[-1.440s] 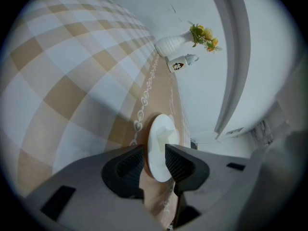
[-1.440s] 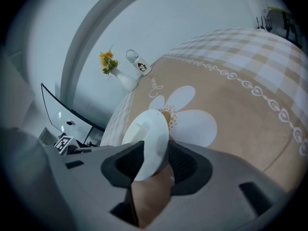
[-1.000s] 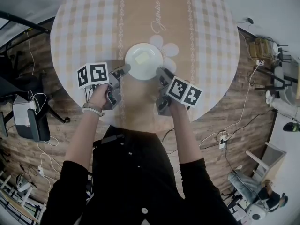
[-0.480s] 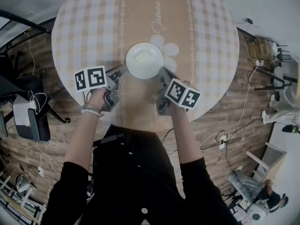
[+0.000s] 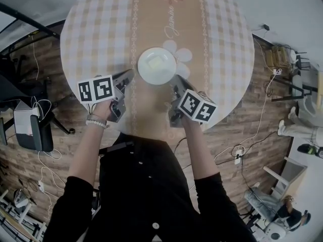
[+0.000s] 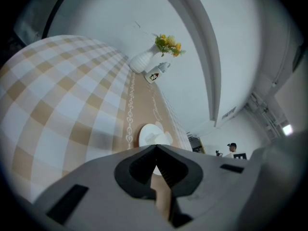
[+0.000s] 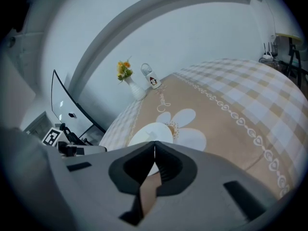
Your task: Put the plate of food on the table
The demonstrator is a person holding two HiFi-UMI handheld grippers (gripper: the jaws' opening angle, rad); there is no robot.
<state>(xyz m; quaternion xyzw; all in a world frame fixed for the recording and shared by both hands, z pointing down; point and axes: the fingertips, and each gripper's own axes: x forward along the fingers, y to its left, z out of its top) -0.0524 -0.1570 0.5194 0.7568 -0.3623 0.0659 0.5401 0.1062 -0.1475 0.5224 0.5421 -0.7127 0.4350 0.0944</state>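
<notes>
A white plate (image 5: 157, 65) with a pale yellow piece of food (image 5: 158, 62) rests on the round checked table (image 5: 91, 29), beside a printed flower on the beige runner. My left gripper (image 5: 131, 74) lies just left of the plate's near rim; its jaws are closing tip to tip with nothing between them. My right gripper (image 5: 176, 78) is shut and empty, just off the plate's near right rim. In the left gripper view the plate (image 6: 147, 134) sits beyond the closed tips (image 6: 156, 146). The right gripper view shows the plate (image 7: 147, 131) ahead of the meeting tips (image 7: 154, 144).
A white vase with yellow flowers (image 6: 144, 60) and a small bottle (image 6: 156, 73) stand at the table's far end. Around the table there is wooden floor with cables (image 5: 252, 130), and a black chair (image 5: 30, 127) at the left. A person (image 5: 298, 127) stands far right.
Both grippers have gone from open at the plate's rim to shut and have drawn back slightly. The plate stays on the table.
</notes>
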